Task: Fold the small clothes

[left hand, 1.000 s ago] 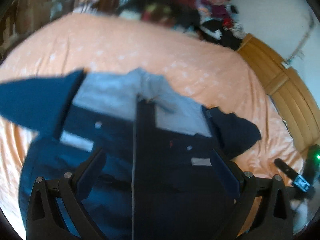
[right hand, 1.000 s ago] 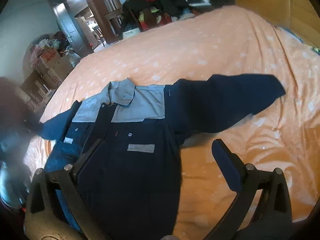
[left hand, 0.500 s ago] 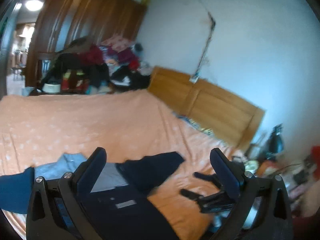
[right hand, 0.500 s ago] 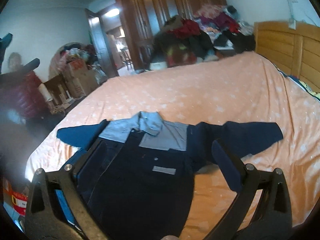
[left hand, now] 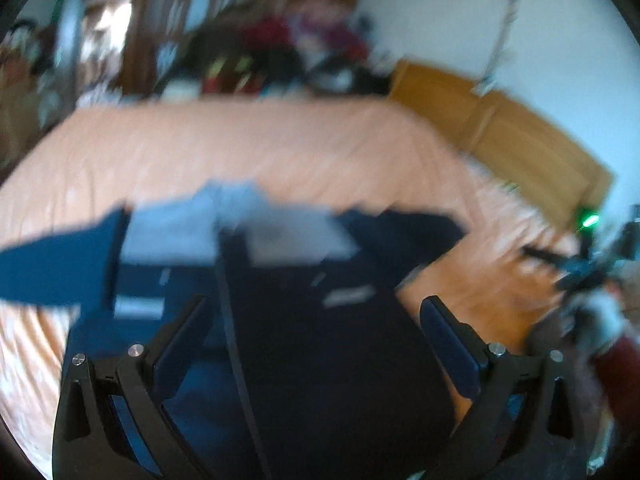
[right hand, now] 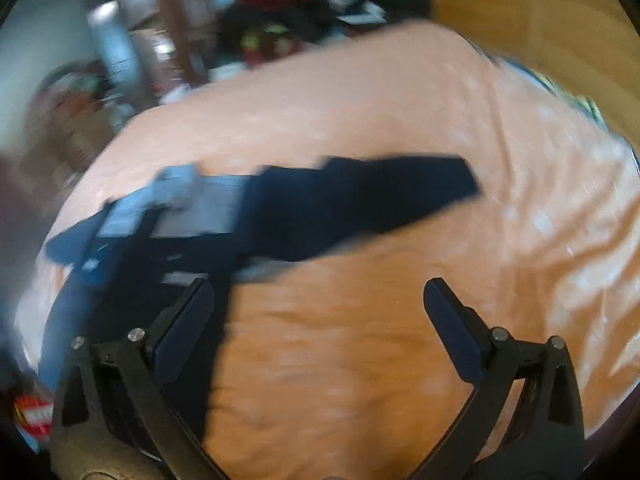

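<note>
While both frames are smeared by motion, the layout can still be read, and it comes down to these lines:

jacket: a small navy jacket [left hand: 320, 320] with a pale grey yoke and collar lies flat, front up, on the orange bedspread [right hand: 400, 340]; collar toward the far edge of the bed, hem toward the near edge.

long axis: the body runs from near edge to far edge; both sleeves stick out sideways, across that axis.

left gripper: the left gripper [left hand: 312, 320] hangs over the jacket's lower front, fingers spread wide, nothing between them. The jacket body lies straight ahead of it and under it.

right gripper: the right gripper [right hand: 318, 304] is also released and empty, jaws wide apart, hovering over bare bedspread just beside the jacket's side seam. In the right wrist view its left finger [right hand: 180, 336] overlaps the jacket's edge.

right sleeve: the right sleeve [right hand: 380, 196] lies ahead of the right gripper, pointing out toward the headboard side of the bed.

left sleeve: the left sleeve [left hand: 56, 264] reaches toward the opposite edge, ahead and to the left of the left gripper.

nearer hand: judging by this, each sleeve falls to the gripper on its own side; the right one has the clearer line to its cuff.

fold state: nothing folded yet.

contact: cannot tell if either gripper touches cloth.
</note>
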`<state>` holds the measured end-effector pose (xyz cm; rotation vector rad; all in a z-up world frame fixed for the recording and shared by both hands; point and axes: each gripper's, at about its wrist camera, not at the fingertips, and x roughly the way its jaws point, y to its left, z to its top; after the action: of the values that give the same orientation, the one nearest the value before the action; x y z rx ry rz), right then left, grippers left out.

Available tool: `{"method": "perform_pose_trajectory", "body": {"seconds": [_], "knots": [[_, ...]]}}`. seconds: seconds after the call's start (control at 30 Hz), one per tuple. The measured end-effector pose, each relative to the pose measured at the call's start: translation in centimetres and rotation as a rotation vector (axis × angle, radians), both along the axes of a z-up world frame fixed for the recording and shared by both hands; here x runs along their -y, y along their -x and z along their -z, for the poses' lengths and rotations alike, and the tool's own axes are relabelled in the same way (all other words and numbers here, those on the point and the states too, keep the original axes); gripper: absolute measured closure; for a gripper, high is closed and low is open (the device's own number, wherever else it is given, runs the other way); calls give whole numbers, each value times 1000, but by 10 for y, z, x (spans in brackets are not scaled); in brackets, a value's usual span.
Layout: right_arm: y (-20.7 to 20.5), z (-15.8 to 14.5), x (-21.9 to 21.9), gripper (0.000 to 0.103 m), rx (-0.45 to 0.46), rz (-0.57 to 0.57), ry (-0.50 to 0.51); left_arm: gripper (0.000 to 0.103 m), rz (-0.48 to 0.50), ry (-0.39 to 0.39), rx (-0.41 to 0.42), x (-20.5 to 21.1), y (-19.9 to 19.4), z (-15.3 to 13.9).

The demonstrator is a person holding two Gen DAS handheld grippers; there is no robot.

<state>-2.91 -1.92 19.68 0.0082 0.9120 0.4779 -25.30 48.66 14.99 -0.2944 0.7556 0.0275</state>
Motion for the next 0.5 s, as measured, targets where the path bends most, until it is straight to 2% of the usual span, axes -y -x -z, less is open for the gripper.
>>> {"method": "perform_pose_trajectory", "body": {"seconds": [0.07,0.17,0.23,0.27,0.3,0.37,0.4,0.5], "knots": [[-33,11,26,1,-40,71,-23,0,-61,-28,-117,-16,-24,48],[-78,26,56,4,-97,156,-101,0,-114,-4,-239,-35,-48,106],[-114,43,71,12,-153,195,-184,0,-136,-13,-289,-39,-58,136],[-133,55,77,21,-184,216,-227,0,-143,-16,-307,-41,-64,148],[-150,67,82,31,-214,236,-267,0,-145,-25,-308,-40,-66,154],[-173,87,88,40,-260,284,-317,0,-137,-48,-299,-36,-72,160],[-191,104,92,40,-292,320,-343,0,-137,-46,-301,-35,-74,160],[-217,128,92,40,-309,373,-346,0,-152,-29,-293,-36,-71,161]]}}
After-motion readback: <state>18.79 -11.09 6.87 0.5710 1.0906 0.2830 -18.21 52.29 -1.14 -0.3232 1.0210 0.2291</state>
